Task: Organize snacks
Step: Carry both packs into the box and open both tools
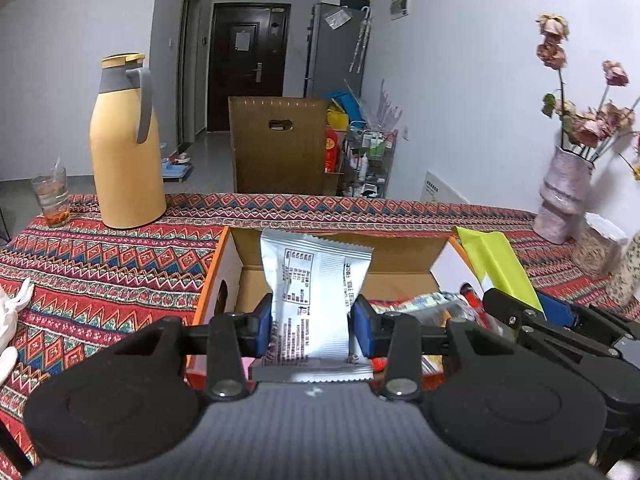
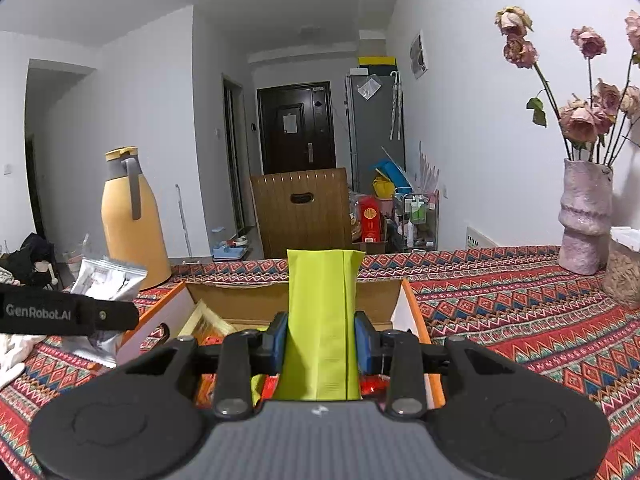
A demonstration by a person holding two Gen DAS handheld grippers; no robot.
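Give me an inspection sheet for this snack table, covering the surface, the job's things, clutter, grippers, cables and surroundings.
Surface: table covered by a red patterned cloth.
Job's things: open cardboard box holding assorted snack packs; silver packet and green packet both held above it.
Clutter: yellow thermos jug, glass with a drink, pink vase of dried roses, white cloth at the left edge.
Grippers: left gripper shut on the silver packet; right gripper shut on the green packet.
Cables: nothing seen.
Surroundings: dark door, grey fridge, large brown carton, cluttered rack by the wall.
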